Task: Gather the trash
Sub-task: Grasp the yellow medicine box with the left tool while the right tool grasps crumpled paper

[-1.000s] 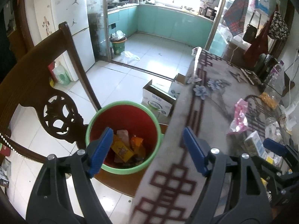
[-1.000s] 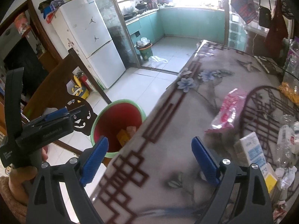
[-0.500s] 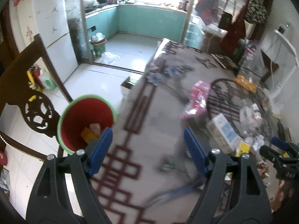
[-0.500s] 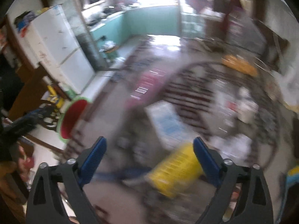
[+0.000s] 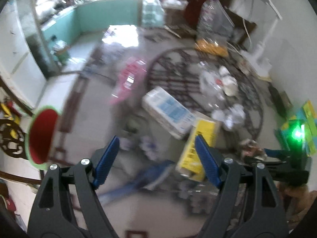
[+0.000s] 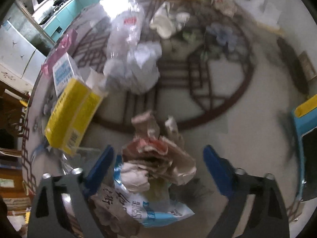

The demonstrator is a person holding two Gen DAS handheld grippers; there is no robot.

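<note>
Trash covers the counter in the left wrist view: a yellow box just beyond the left gripper, whose fingers stand apart around nothing, and a red bin with a green rim at the counter's left edge. Right wrist view: the right gripper has just been closing, its fingers not yet pressing the crumpled wrapper between them, a blue-and-white packet beneath.

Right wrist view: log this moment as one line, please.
right claw: closing, open around crumpled wrapper | left claw: open, empty | yellow box: on table | bin: beside table
</note>
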